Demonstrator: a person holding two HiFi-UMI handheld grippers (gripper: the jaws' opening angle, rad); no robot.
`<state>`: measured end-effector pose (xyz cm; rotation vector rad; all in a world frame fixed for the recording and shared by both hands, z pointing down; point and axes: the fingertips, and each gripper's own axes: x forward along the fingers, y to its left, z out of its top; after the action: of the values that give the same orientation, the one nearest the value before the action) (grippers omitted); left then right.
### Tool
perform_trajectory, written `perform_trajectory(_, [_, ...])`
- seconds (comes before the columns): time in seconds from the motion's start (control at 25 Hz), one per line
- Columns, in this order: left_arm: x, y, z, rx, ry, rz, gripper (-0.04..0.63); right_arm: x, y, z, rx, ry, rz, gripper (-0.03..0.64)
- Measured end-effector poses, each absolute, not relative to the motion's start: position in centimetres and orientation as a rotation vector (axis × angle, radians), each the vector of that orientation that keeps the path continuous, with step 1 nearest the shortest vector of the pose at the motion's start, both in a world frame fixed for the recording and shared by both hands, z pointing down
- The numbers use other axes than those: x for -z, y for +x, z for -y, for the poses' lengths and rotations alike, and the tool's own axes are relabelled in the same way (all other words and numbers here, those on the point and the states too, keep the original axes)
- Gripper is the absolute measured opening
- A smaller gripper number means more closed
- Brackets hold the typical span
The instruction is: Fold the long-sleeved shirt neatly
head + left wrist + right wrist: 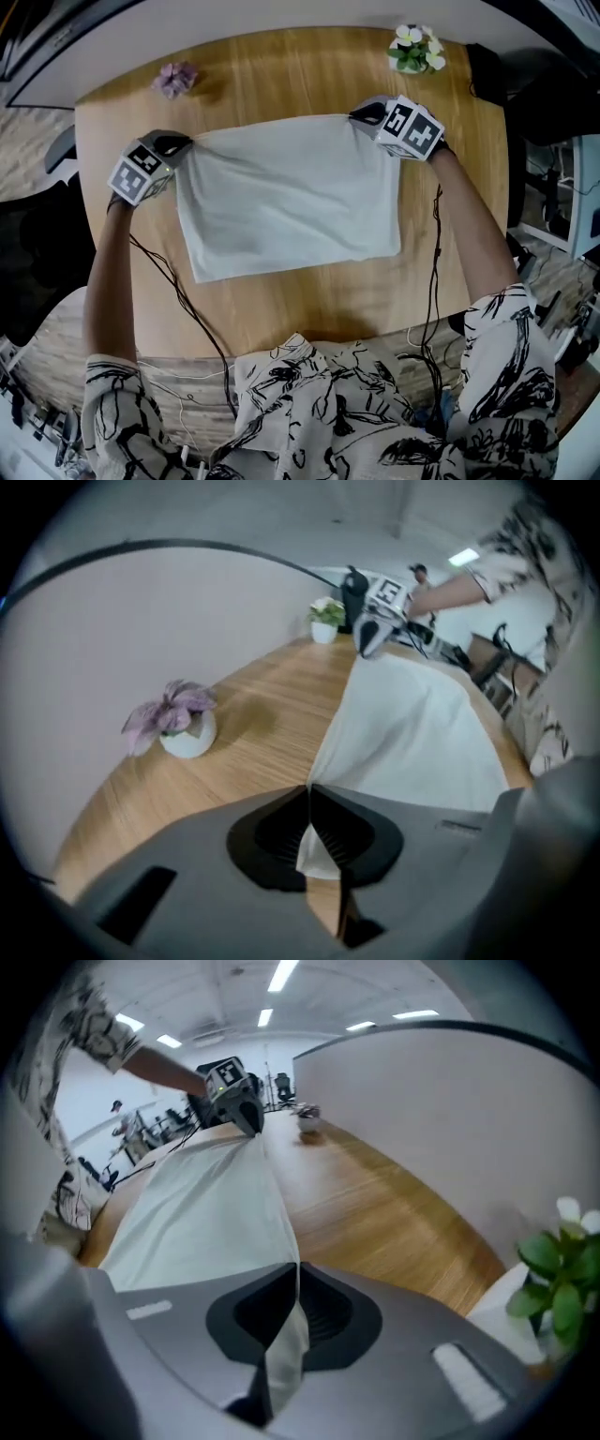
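Left gripper (pixel 181 143) is clenched on the shirt's far-left corner. Shirt (pixel 291 192) lies flat on the surface (pixel 281 305), already a folded rectangle. Right gripper (pixel 362 114) is clenched on the far-right corner. Looks like the start of the next fold: lift both corners evenly, bring far edge to near edge, keep it taut. Head view gives the shirt's full outline; only the gripper views show cloth pinched between the jaws.

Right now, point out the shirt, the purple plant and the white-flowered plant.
shirt (pixel 291 197), head view, middle of the flat cloth.
purple plant (pixel 175 79), head view, its leaves.
white-flowered plant (pixel 415 47), head view, its blossoms.
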<state>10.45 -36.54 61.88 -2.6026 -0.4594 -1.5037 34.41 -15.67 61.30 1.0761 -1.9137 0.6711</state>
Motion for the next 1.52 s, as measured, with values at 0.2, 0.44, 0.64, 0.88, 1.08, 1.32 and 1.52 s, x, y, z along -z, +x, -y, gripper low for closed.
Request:
perform_trajectory(0.2, [-62.3, 10.7, 37.5, 1.578, -2.678, 0.333, 0.063, -61.9, 34.9, 15.8, -0.728, 1.168, 1.854, 0.087])
perform_trajectory(0.44, [-57.5, 9.2, 38.4, 1.321, -2.956, 0.100, 0.204, -57.6, 37.6, 13.7, -0.800, 1.617, 1.901, 0.200])
perform_trajectory(0.64, [-51.6, 3.8, 34.4, 1.064, -3.118, -0.050, 0.226, -52.5, 35.1, 7.1, -0.760, 1.845, 1.893, 0.247])
perform_trajectory(0.88, [-52.4, -5.6, 26.4, 1.138, -3.240, -0.154, 0.229, -52.7, 29.3, -2.4, -0.864, 1.903, 1.819, 0.247])
perform_trajectory(1.08, [-55.1, -10.4, 20.5, 1.284, -3.228, -0.157, 0.229, -55.4, 24.6, -8.3, -0.980, 1.900, 1.762, 0.247])
perform_trajectory(1.32, [-57.7, -12.2, 17.1, 1.391, -3.160, -0.136, 0.225, -58.5, 22.2, -12.5, -1.052, 1.879, 1.673, 0.245])
perform_trajectory(1.52, [-59.8, -13.1, 17.0, 1.448, -3.105, -0.187, 0.202, -61.4, 21.0, -14.1, -1.183, 1.883, 1.631, 0.244])
